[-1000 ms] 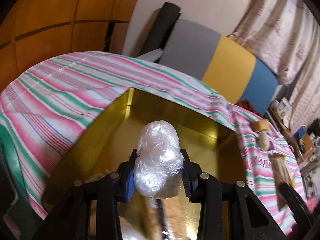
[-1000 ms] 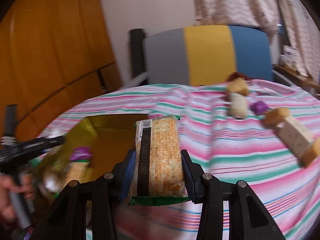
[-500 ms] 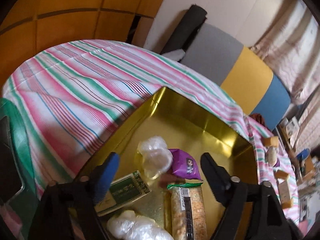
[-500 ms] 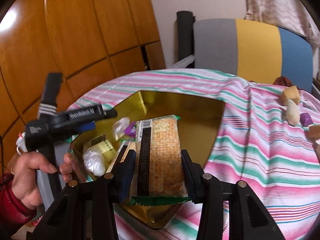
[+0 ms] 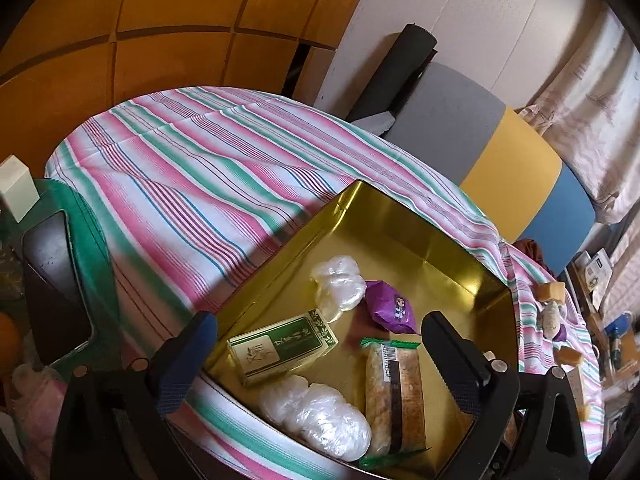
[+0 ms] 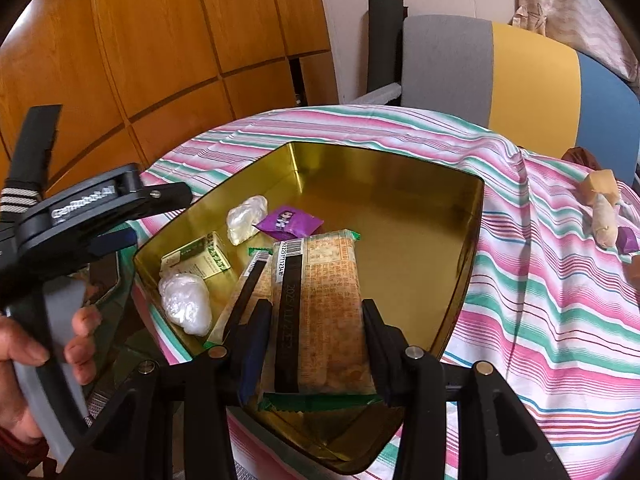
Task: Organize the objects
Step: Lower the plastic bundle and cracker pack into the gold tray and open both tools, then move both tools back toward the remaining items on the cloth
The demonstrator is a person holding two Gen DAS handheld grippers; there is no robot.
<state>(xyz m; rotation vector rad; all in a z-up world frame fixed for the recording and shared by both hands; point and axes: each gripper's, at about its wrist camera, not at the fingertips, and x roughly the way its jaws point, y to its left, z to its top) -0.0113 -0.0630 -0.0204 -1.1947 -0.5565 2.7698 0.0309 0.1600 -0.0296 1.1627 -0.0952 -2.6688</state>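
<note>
A gold tin sits on the striped cloth. Inside lie two clear plastic bundles, a purple sweet packet, a green box and a cracker packet. My left gripper hovers at the tin's near-left edge; its jaws are opening wide and grip nothing. My right gripper is shut on a second cracker packet, held over the tin's near part, above the packet lying there.
Several wrapped snacks lie on the cloth to the right of the tin. A phone rests on a green surface at the left. A grey, yellow and blue chair back stands behind the table.
The left gripper let go of the plastic bundle, which now lies in the tin, and its jaws spread wide as it drew back. The right gripper carried its cracker packet leftward over the tin.
</note>
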